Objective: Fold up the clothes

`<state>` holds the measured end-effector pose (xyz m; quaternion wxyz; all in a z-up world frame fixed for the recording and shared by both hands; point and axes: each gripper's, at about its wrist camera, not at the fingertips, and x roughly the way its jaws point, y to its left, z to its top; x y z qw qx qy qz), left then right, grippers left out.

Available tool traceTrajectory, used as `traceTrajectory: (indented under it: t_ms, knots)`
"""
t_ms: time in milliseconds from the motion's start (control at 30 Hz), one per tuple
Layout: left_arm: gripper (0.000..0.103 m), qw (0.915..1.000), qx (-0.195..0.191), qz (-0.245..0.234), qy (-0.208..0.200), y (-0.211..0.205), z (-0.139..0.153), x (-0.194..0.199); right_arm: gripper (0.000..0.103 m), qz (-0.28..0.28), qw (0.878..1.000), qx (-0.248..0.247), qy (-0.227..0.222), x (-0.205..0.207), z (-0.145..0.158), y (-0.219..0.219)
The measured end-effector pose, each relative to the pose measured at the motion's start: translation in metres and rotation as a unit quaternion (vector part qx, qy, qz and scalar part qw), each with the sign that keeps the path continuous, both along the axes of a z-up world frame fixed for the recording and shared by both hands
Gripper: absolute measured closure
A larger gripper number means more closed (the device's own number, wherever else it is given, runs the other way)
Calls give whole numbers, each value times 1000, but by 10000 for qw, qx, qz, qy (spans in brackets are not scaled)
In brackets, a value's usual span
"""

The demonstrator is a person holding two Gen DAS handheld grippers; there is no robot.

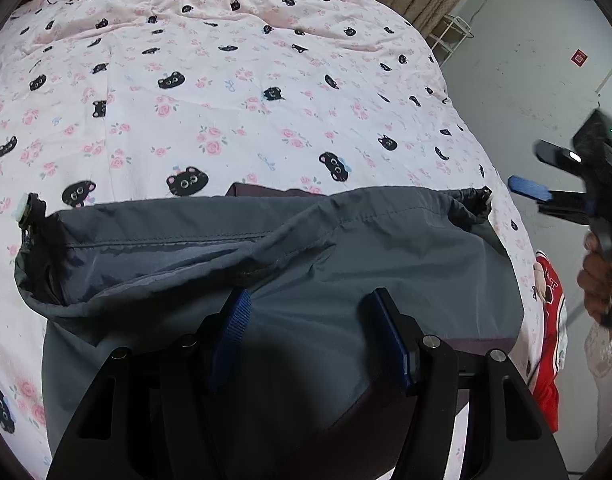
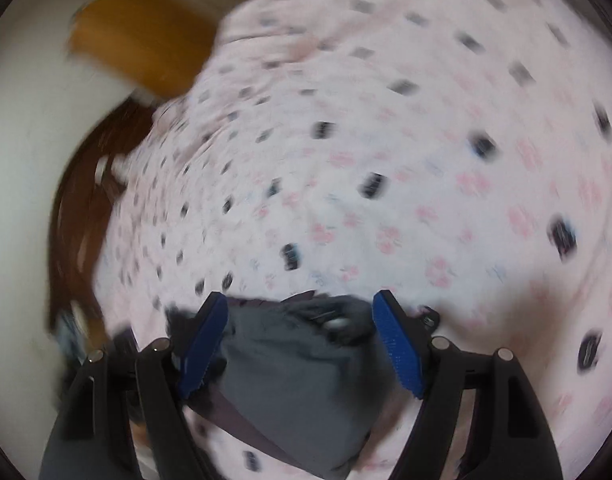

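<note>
Grey jacket [image 1: 290,248] lies half-folded on the bed [image 1: 226,92], left gripper [image 1: 310,336] and right gripper [image 2: 300,344] both spread, empty, above it; next likely grab the hem.

The grey jacket [image 1: 290,248] is thin woven cloth, smooth with a faint sheen, stitched along its drawcord hem. Beneath it the bedsheet [image 1: 210,92] is soft matt cotton-like cloth, printed with roses and black cat faces, lightly creased. Above the jacket, the left tool [image 1: 310,336] has matt black plastic arms, ribbed blue pads [image 1: 232,332] and small shiny metal pins. Beside the bedsheet lies red cloth [image 1: 550,336].
</note>
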<state>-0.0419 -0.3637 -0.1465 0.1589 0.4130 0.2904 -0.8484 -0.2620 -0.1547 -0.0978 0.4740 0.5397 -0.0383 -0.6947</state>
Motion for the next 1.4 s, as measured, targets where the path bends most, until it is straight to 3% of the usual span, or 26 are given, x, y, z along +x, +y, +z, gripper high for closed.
traceTrajectory:
  t_ms: [167, 233, 367, 533, 633, 733, 833, 933, 1000, 1100, 1267, 1400]
  knots:
    - [46, 9999, -118, -16, -22, -3, 1, -4, 33, 1091, 9815, 476, 1500, 88, -8, -53]
    - [46, 9999, -144, -18, -19, -6, 1, -5, 38, 1235, 9739, 750, 1749, 107, -29, -69]
    - [47, 9997, -238, -34, -52, -14, 0, -7, 44, 1049, 9722, 1199, 1718, 107, -71, -82]
    - [47, 9988, -356, 331, -30, -34, -1, 2, 55, 465, 9804, 1192, 1498, 81, -83, -68]
    - [47, 9972, -361, 661, 35, -48, -4, 12, 31, -5, 9782, 1364, 1563, 64, -88, -55]
    - [47, 9954, -224, 926, 75, -56, -18, 19, 27, -121, 9859, 1218, 1138, 51, -103, -46]
    - [47, 9957, -147, 902, 130, -59, -33, 20, 25, -104, 9830, 1243, 1346, 55, -112, -47]
    - [47, 9957, -311, 869, 106, -55, -32, 19, 23, -130, 9813, 1282, 1429, 55, -121, -50]
    - [47, 9956, -429, 821, 123, -50, -22, 20, 23, -126, 9812, 1300, 1420, 55, -118, -48]
    - [47, 9944, -581, 741, 471, -36, 2, 36, 22, -101, 9755, 1281, 1783, 68, -96, -43]
    - [47, 9864, -1123, 545, 1072, 10, 44, 66, 22, 112, 9652, 791, 2488, 109, -47, -24]
    - [47, 9840, -1236, 476, 1193, 35, 53, 76, 22, 304, 9586, 527, 2780, 148, -26, -20]
